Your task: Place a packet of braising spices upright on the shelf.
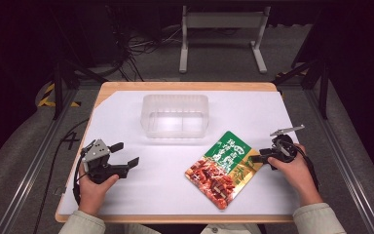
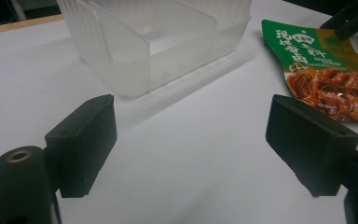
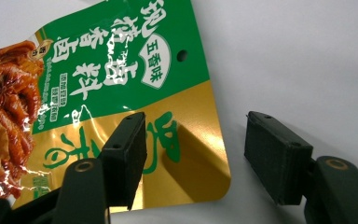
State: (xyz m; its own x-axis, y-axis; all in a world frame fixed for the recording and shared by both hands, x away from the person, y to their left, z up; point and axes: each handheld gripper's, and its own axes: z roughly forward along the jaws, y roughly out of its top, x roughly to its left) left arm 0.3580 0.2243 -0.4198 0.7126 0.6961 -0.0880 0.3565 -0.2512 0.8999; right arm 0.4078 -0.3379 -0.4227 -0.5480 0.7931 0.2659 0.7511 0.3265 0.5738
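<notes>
A green and gold food pouch (image 1: 221,168) with a picture of red-brown meat lies flat on the white sheet, right of centre. My right gripper (image 1: 262,158) is open at its right edge. In the right gripper view one jaw is over the gold corner of the pouch (image 3: 98,84) and the other stands past its edge, over the bare sheet, with my right gripper (image 3: 193,154) not pressing on it. My left gripper (image 1: 126,153) rests at the left, open with nothing between its jaws, seen as my left gripper (image 2: 191,140) facing a clear plastic container (image 2: 158,42) and the pouch (image 2: 326,70).
The clear container (image 1: 175,115) with an inner divider stands at the middle back of the white sheet (image 1: 165,170), which covers a wooden table (image 1: 175,86). Beyond the table are a grey metal stand (image 1: 222,29) and cables (image 1: 136,46) on the floor.
</notes>
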